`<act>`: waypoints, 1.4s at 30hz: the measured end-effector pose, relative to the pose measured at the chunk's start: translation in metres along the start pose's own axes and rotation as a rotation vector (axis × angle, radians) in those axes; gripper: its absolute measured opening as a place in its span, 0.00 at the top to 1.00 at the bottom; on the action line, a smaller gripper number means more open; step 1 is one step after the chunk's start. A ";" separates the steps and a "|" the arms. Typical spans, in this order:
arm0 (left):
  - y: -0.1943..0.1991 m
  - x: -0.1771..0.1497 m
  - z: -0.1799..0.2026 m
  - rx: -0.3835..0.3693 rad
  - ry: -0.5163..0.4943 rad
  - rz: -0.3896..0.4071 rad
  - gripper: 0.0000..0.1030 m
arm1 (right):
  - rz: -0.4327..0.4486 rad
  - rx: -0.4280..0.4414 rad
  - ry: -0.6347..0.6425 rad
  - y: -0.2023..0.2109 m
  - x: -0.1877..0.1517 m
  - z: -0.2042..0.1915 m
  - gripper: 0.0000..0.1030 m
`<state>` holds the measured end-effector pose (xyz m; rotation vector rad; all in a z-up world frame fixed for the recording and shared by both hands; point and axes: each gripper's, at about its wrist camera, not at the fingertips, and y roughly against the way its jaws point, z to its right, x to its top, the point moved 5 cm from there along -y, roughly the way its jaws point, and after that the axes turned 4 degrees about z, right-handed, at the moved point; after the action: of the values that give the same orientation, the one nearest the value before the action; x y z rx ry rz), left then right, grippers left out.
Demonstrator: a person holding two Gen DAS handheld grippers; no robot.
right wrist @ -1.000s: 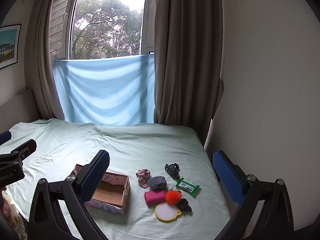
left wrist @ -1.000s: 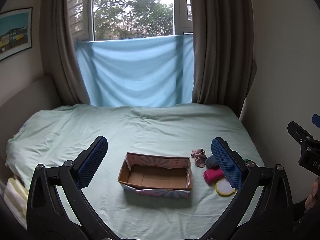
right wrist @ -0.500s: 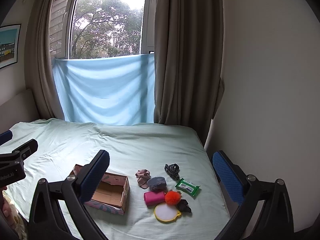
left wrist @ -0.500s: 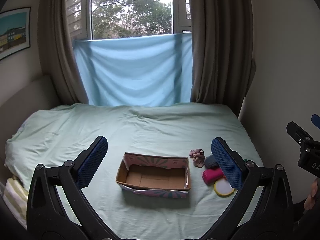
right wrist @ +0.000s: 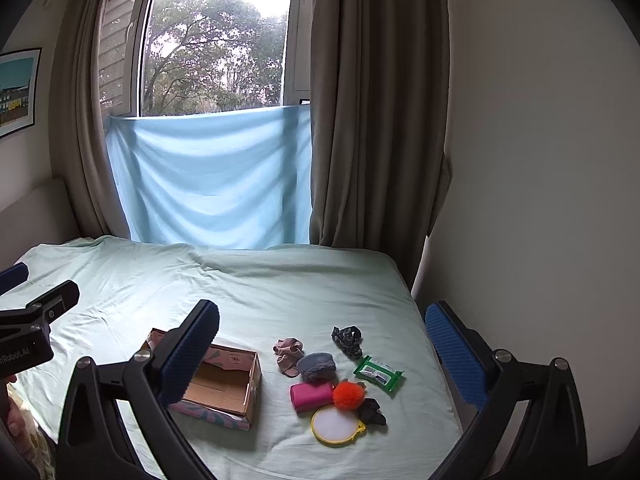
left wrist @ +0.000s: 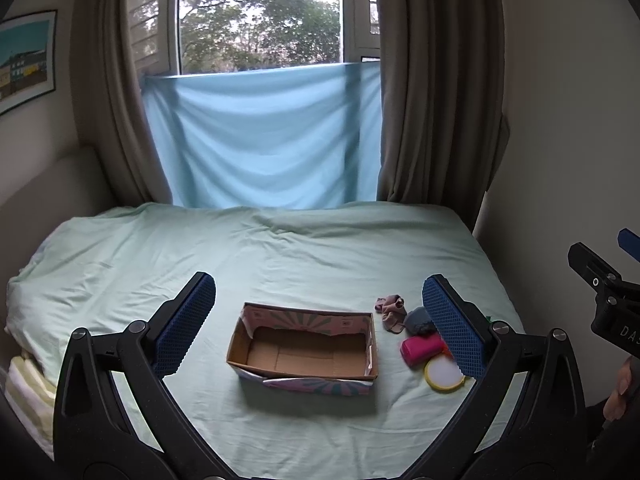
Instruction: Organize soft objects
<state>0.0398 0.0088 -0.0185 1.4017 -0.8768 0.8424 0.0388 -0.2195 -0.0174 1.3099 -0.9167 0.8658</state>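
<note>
On the green bed (right wrist: 280,280), we hold our left gripper (left wrist: 318,320) and right gripper (right wrist: 322,354) wide open, empty. Right of the box (right wrist: 224,384) lie soft, light things. We would pinch the pink sock (right wrist: 288,354) mid-bunch. Only our right view shows the orange pompom (right wrist: 347,395).

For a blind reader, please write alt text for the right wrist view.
Open right gripper above a green-sheeted bed, where small items, including an orange pompom and a pink roll, lie beside an empty cardboard box.
</note>
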 end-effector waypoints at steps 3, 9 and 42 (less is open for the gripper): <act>-0.001 0.000 -0.001 -0.001 -0.001 -0.003 0.00 | 0.001 -0.001 -0.001 0.000 0.001 -0.002 0.00; -0.006 0.000 -0.002 -0.014 0.007 -0.014 0.00 | -0.009 0.001 0.008 -0.004 0.000 -0.007 0.00; -0.208 -0.044 0.123 -0.095 -0.040 -0.311 0.00 | -0.233 -0.030 0.013 -0.170 -0.078 0.107 0.00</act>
<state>0.2042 -0.1144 -0.1535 1.4296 -0.6959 0.5318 0.1560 -0.3394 -0.1521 1.3530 -0.7465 0.6761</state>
